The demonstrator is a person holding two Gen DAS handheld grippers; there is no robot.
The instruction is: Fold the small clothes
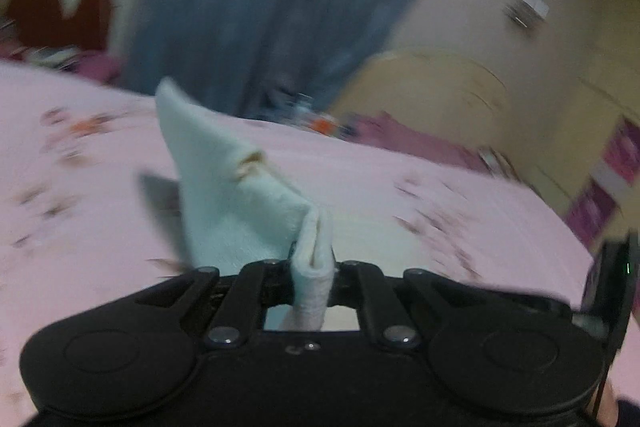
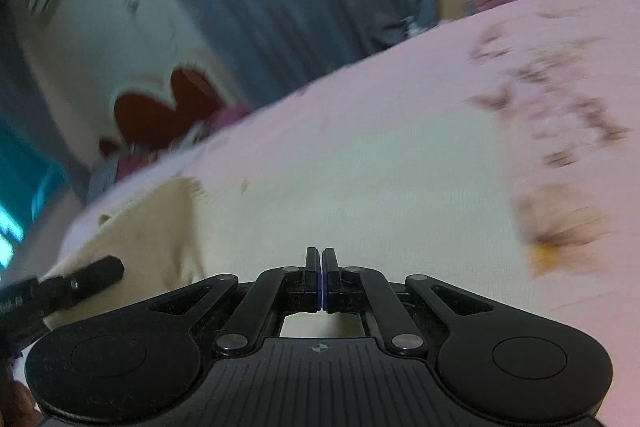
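A small pale cream garment (image 1: 224,195) stands up off the pink bedsheet (image 1: 400,187), lifted by a folded edge. My left gripper (image 1: 312,263) is shut on that fold, and the cloth bulges out between its jaws and hangs down behind them. In the right wrist view the same cream garment (image 2: 152,227) lies at the left on the bedsheet (image 2: 360,147), with a black finger of the left gripper (image 2: 96,273) at its near corner. My right gripper (image 2: 322,279) is shut with its pads touching and nothing between them, over the sheet to the right of the garment.
The bed's pink sheet has brownish flower prints (image 2: 560,235). Behind the bed hang blue-grey curtains (image 1: 248,7), with a cream headboard (image 1: 432,95) to their right and a dark red heart-shaped thing (image 1: 60,15) at the left. A black part (image 1: 608,287) shows at the right edge.
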